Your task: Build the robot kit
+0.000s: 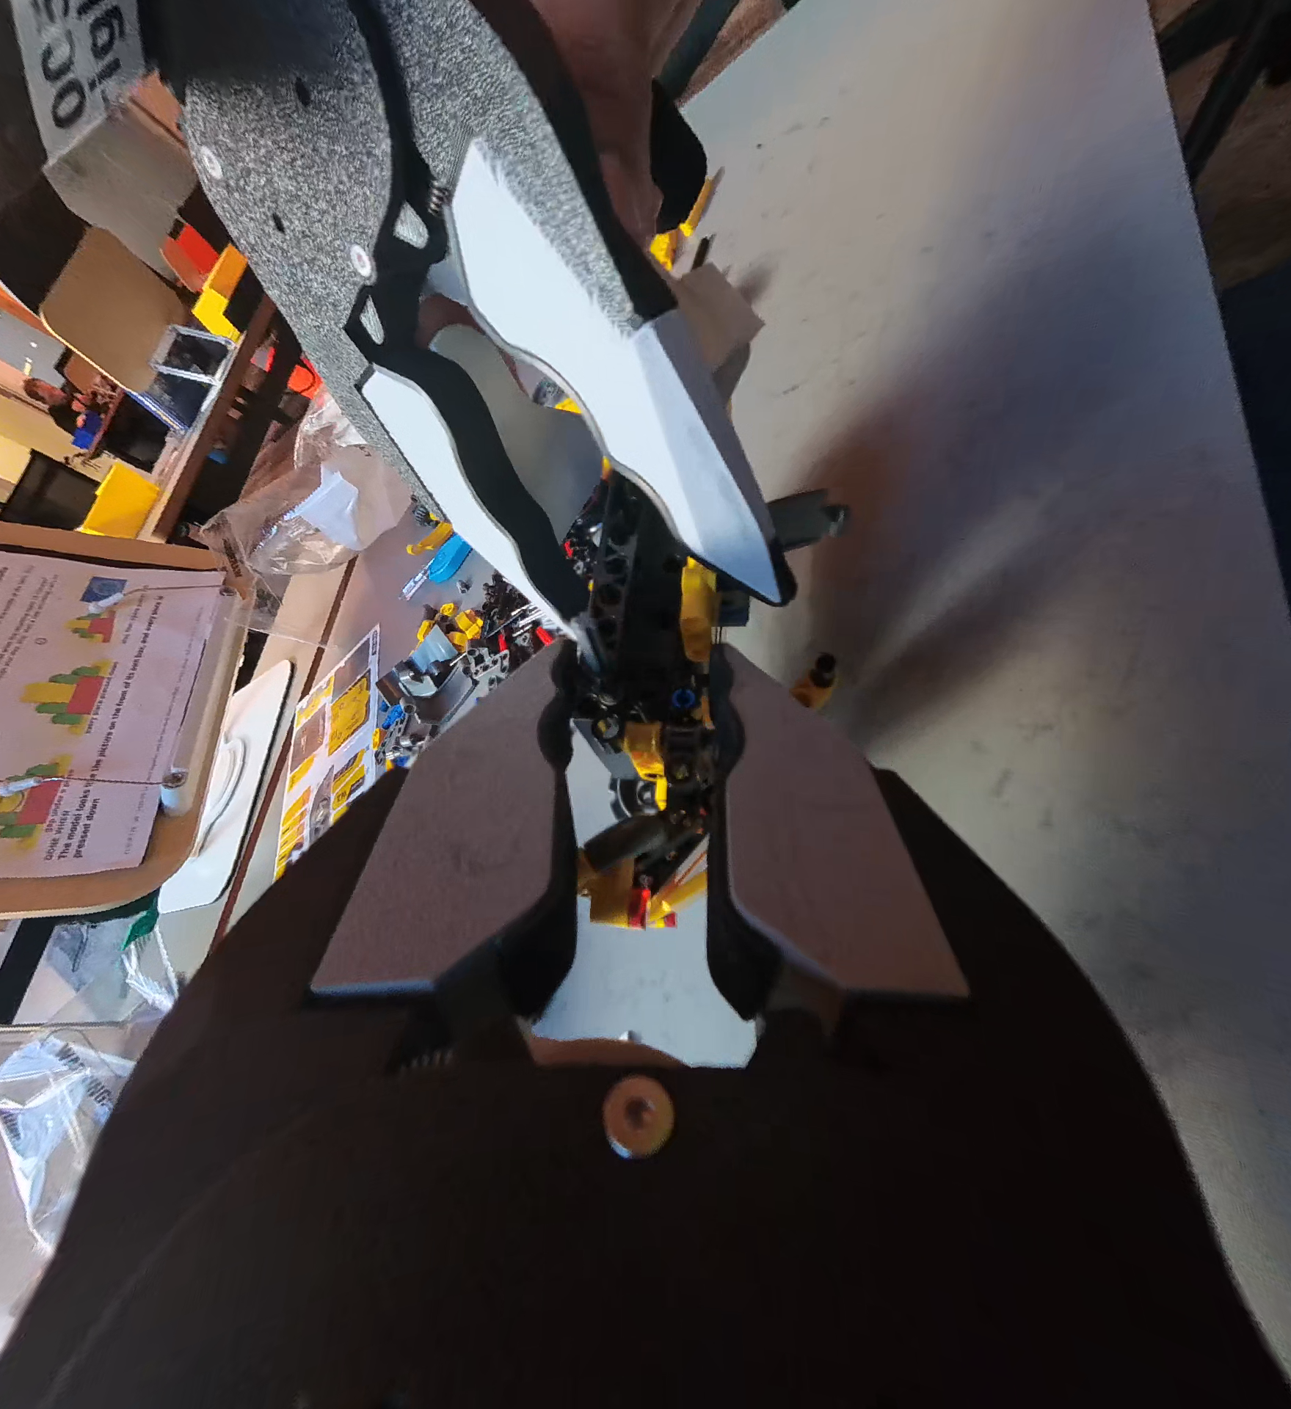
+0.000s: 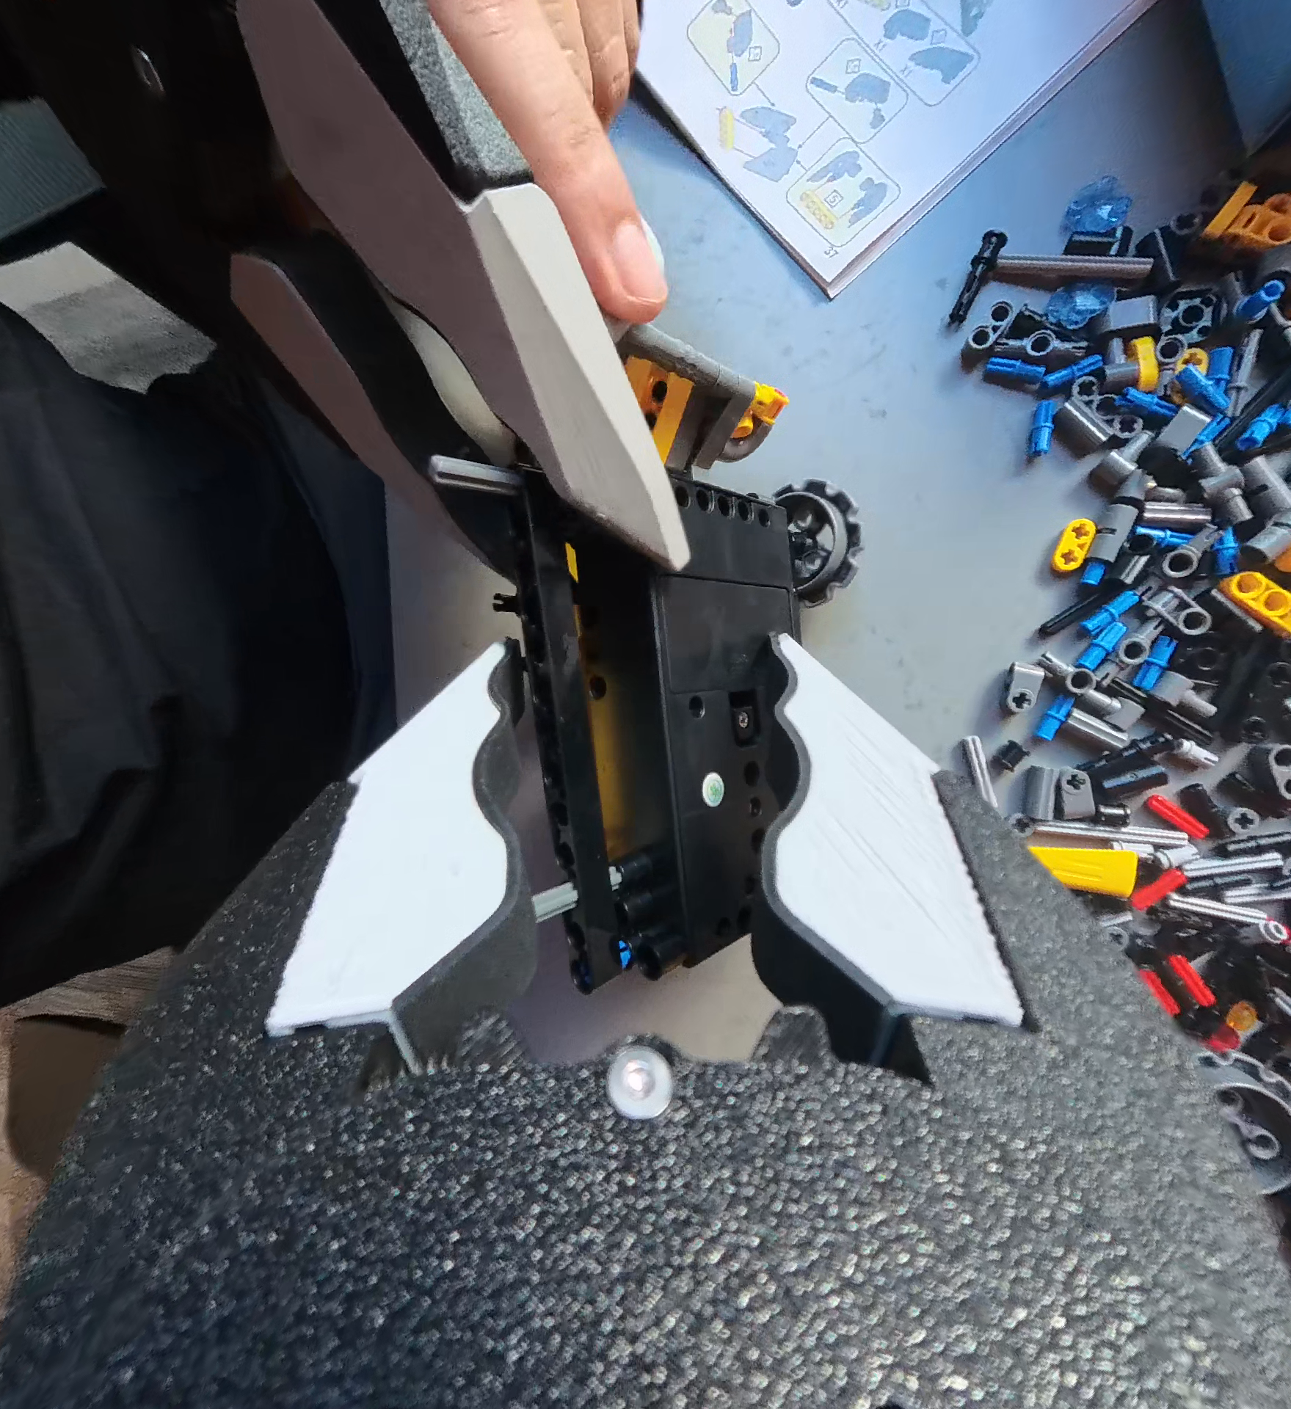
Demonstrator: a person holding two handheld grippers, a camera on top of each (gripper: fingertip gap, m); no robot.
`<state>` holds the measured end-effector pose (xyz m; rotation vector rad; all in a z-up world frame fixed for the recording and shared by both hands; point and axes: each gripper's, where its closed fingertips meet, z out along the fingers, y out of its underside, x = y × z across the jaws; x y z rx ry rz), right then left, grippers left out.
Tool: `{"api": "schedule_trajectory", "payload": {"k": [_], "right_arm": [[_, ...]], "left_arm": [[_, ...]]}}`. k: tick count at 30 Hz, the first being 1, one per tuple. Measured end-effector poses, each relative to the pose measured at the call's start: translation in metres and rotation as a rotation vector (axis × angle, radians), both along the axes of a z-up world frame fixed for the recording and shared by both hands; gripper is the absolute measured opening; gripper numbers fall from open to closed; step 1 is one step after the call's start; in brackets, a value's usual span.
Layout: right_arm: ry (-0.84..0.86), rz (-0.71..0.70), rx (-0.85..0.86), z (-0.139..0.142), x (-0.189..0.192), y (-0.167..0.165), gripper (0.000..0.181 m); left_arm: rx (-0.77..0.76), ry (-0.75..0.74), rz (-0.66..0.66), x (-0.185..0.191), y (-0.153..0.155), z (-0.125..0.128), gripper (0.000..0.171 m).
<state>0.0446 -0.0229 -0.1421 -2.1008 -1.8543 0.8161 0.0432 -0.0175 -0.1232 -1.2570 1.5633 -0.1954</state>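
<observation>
Your right gripper (image 2: 646, 663) has its fingers (image 2: 878, 854) closed on a black and yellow brick model (image 2: 665, 762). Your left gripper (image 1: 638, 663) clamps the same model (image 1: 650, 732) from the opposite end, above the grey surface (image 2: 916, 473). Beside it lies a heap of loose pieces (image 2: 1191, 686), with an instruction booklet (image 2: 855, 114) farther off.

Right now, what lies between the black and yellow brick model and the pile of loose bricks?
In the right wrist view, only a black gear wheel beside the model; otherwise bare grey table up to the pile.
</observation>
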Motion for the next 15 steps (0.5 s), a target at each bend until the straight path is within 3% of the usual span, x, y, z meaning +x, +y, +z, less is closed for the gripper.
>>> {"api": "schedule_trajectory", "payload": {"k": [9, 12, 15], "right_arm": [[0.055, -0.054, 0.152, 0.009, 0.0, 0.005, 0.055], [0.036, -0.064, 0.259, 0.017, 0.005, 0.015, 0.056], [0.025, -0.058, 0.23, 0.021, 0.005, 0.019, 0.059]], "left_arm": [[-0.224, -0.027, -0.04, -0.001, 0.009, 0.004, 0.028], [-0.373, 0.0, -0.089, 0.0, 0.012, 0.007, 0.028], [-0.523, -0.018, -0.13, 0.001, 0.016, 0.009, 0.029]]}}
